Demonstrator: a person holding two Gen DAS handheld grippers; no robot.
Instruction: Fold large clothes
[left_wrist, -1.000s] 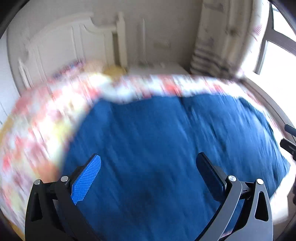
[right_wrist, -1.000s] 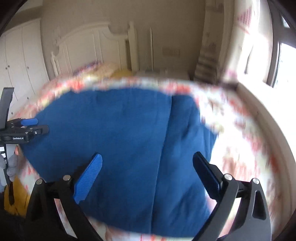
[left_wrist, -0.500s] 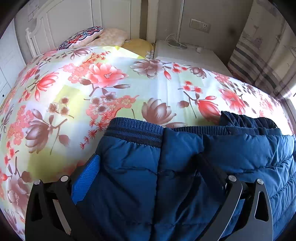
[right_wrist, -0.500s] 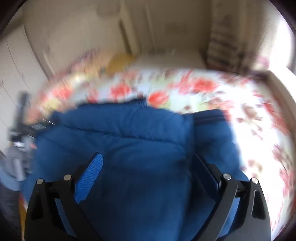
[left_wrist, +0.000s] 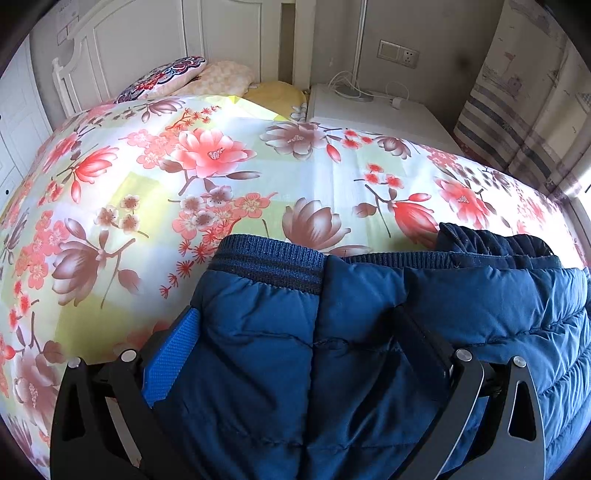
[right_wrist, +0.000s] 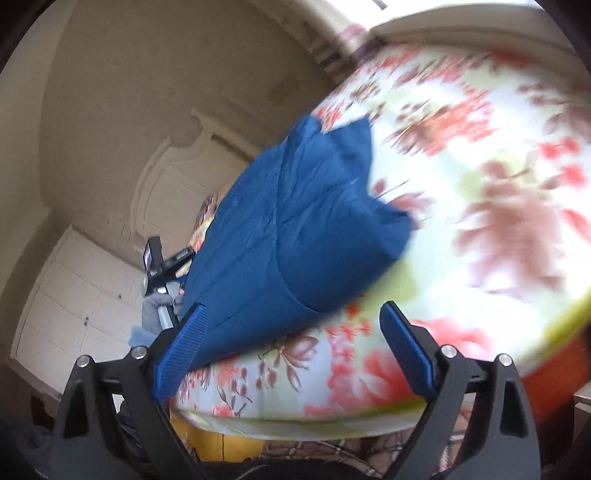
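A dark blue puffer jacket (left_wrist: 369, 332) lies on the floral bed cover (left_wrist: 221, 166), its ribbed hem toward the headboard. My left gripper (left_wrist: 295, 312) is low over the jacket with its jaws wide; the padded fabric bulges between the fingers and the pads do not press on it. In the right wrist view, which is tilted and blurred, the jacket (right_wrist: 295, 229) stretches up and to the left. My right gripper (right_wrist: 294, 309) is open and its jaws are closing. The jacket's near corner reaches its left pad (right_wrist: 181, 354), with bed cover (right_wrist: 498, 184) behind the gap.
Pillows (left_wrist: 166, 75) lie against the white headboard (left_wrist: 129, 44). A white nightstand (left_wrist: 380, 110) with cables stands beside a striped curtain (left_wrist: 517, 110). The bed's near edge (right_wrist: 295, 421) runs under my right gripper. A gloved hand (right_wrist: 155, 310) holds the left gripper (right_wrist: 162, 258) before white wardrobe doors (right_wrist: 74, 314).
My left gripper swept down onto the jacket near its hem, then stayed still. The right view rolled sharply and dropped toward the bed's edge, and the jacket now lies up and left of it.
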